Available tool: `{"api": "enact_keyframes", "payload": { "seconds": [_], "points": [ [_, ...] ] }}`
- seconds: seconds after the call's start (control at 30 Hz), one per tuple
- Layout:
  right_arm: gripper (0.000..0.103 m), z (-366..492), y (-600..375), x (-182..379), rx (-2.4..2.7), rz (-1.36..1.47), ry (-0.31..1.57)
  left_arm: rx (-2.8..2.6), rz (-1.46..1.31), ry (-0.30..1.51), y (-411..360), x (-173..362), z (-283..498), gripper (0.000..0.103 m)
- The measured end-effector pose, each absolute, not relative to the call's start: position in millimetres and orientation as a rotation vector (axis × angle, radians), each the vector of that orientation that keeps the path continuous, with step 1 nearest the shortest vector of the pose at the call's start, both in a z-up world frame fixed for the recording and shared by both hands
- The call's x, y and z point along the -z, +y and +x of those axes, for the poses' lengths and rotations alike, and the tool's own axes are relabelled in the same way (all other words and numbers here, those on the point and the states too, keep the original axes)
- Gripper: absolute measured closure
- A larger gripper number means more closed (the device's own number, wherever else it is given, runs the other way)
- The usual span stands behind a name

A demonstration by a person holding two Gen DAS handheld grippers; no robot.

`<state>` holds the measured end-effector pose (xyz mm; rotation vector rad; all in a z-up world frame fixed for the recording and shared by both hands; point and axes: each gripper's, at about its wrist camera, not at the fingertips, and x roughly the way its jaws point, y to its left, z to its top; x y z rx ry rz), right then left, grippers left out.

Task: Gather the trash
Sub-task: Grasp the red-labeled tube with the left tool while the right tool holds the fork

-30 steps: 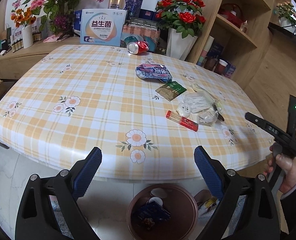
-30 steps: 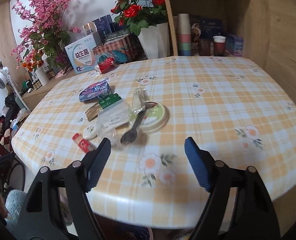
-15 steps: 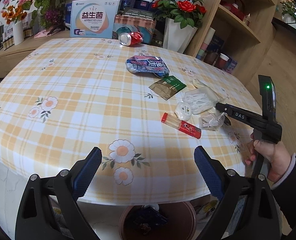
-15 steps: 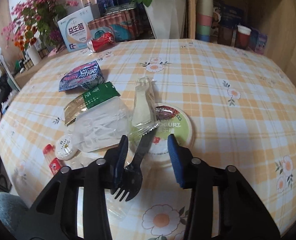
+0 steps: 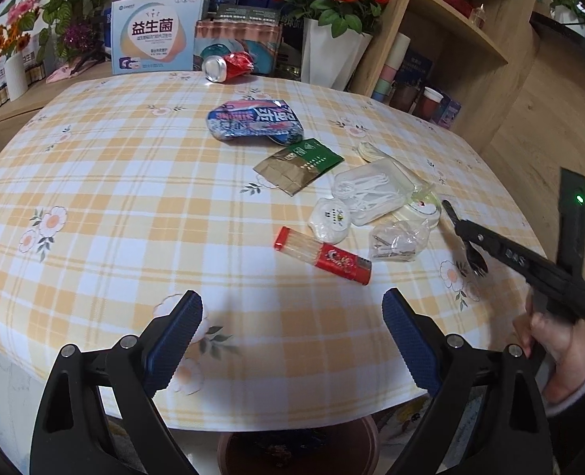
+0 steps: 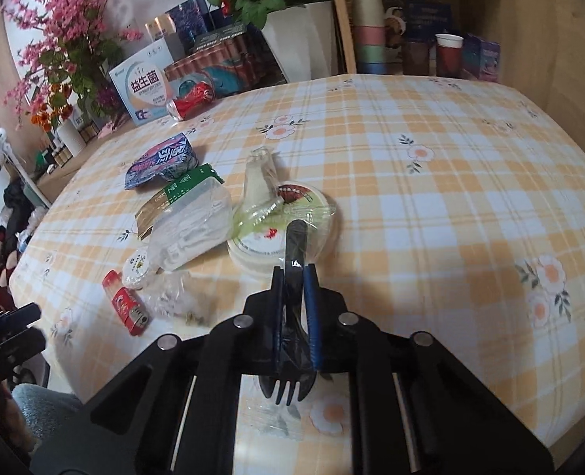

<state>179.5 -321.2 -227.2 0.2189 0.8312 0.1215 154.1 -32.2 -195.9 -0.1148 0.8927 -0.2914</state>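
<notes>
Trash lies on the checked tablecloth (image 5: 114, 206): a red box (image 5: 322, 255), a clear crumpled wrapper (image 5: 399, 239), a white round lid (image 5: 329, 219), a clear plastic bag (image 5: 373, 190), a green-brown packet (image 5: 298, 164), a blue-pink snack bag (image 5: 254, 120) and a crushed red can (image 5: 229, 65). My right gripper (image 6: 294, 277) is shut on a black plastic fork (image 6: 290, 328), whose handle lies over a yogurt lid (image 6: 288, 233). It also shows in the left wrist view (image 5: 460, 225). My left gripper (image 5: 292, 312) is open and empty above the table's near edge.
A brown bin (image 5: 298, 451) stands on the floor under the table's near edge. A white vase of red roses (image 5: 332, 51), boxes and a pink flower plant (image 6: 67, 51) line the far side. Wooden shelves (image 5: 450, 39) with cups stand on the right.
My right gripper has closed on the black fork. My left gripper has moved forward over the table edge, so the bin has dropped almost out of its view.
</notes>
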Motion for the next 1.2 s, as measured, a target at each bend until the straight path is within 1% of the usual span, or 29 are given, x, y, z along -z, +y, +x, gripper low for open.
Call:
{"api": "enact_keyframes", "payload": {
  "seconds": [0.37,0.57,0.8,0.83,0.87,0.9,0.93,0.97,1.03,1.07,1.2],
  "points": [
    [0.089,155.1,-337.5,233.2,-0.125,0.324,0.820,0.121,-0.006,0.968,-88.6,220.9,205.3,0.014],
    [0.089,154.6,-340.4,233.0,-0.138,0.331,0.815,0.035,0.042,1.009,-93.5,235.3,225.0,0.013],
    [0.089,149.7,-340.7,235.3,-0.150,0.355,0.810,0.031,0.042,1.023,-71.4,237.5,214.8,0.014],
    [0.089,149.5,-340.0,235.7,-0.153,0.357,0.810,0.039,0.034,1.018,-66.4,237.5,212.1,0.019],
    [0.089,149.0,-338.9,236.0,-0.155,0.358,0.811,0.045,0.037,1.005,-62.3,236.3,209.4,0.027],
    [0.089,148.0,-337.5,236.6,-0.160,0.361,0.812,0.055,0.040,0.995,-59.2,234.9,207.8,0.032],
    [0.089,147.1,-336.5,236.8,-0.163,0.362,0.813,0.061,0.041,0.990,-56.3,233.7,207.2,0.041],
    [0.089,146.2,-335.4,236.9,-0.167,0.364,0.815,0.062,0.042,0.988,-54.9,232.7,207.1,0.054],
    [0.089,143.6,-332.7,236.4,-0.177,0.363,0.815,0.071,0.049,0.986,-51.0,230.4,208.3,0.072],
    [0.089,142.4,-331.6,236.0,-0.181,0.362,0.815,0.089,0.044,0.988,-48.3,229.8,209.5,0.075],
    [0.089,135.3,-325.2,235.0,-0.197,0.348,0.814,0.165,0.033,1.018,-45.0,228.5,212.6,0.077]
  ]
}}
